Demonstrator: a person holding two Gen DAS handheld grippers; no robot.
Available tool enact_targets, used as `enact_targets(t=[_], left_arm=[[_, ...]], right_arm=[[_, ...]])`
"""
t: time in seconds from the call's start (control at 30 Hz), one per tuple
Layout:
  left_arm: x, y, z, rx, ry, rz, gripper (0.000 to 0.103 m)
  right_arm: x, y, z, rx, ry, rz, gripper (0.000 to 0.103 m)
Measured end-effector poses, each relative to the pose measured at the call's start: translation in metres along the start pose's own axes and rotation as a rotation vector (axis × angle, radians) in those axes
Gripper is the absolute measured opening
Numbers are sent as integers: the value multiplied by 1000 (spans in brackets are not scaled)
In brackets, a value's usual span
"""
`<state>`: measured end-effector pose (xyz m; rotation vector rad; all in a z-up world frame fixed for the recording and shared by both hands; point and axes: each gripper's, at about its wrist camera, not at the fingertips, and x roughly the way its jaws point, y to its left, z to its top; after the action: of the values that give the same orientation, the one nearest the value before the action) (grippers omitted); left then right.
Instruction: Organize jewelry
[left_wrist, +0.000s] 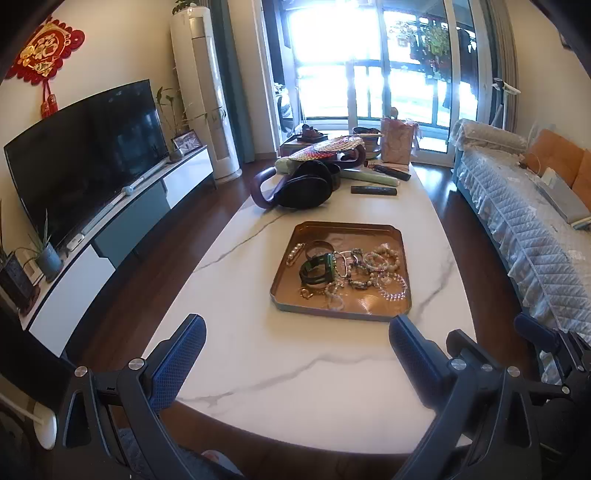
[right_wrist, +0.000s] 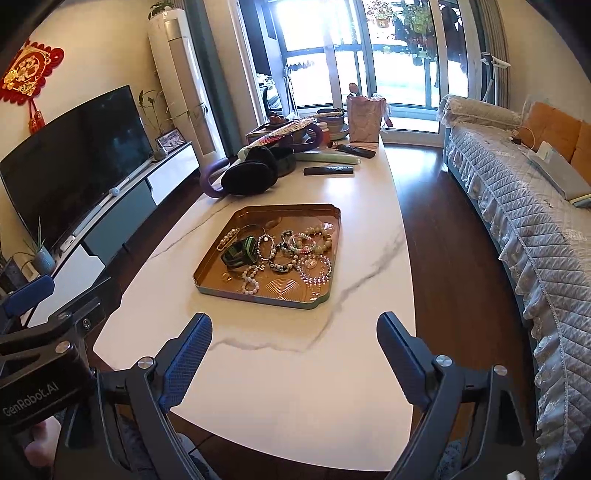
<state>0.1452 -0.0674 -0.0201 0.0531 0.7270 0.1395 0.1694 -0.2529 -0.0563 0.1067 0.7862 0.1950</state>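
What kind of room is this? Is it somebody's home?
Most likely a home living room. A large black flat-screen television stands on a low cabinet, a sofa under a quilted pale blue cover faces it, and between them is a white marble-patterned coffee table holding a copper-coloured tray of bracelets.

Tray (left_wrist: 284, 288) lying mid-table (left_wrist: 258, 369), jewelry (left_wrist: 351, 269) piled in it, earmuffs (left_wrist: 303, 184) and remotes (left_wrist: 373, 190) lying behind

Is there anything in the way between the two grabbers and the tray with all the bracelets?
Nothing visible. Bare white table lies between the open left gripper and the tray, and between the open right gripper and the tray. The earmuffs sit beyond it.
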Motion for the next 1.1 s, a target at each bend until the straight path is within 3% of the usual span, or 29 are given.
enact_targets(t=[1.1], left_arm=[[4,2,-1,11,22,-45,99]], right_arm=[[2,2,-1,-9,2,-8,89]])
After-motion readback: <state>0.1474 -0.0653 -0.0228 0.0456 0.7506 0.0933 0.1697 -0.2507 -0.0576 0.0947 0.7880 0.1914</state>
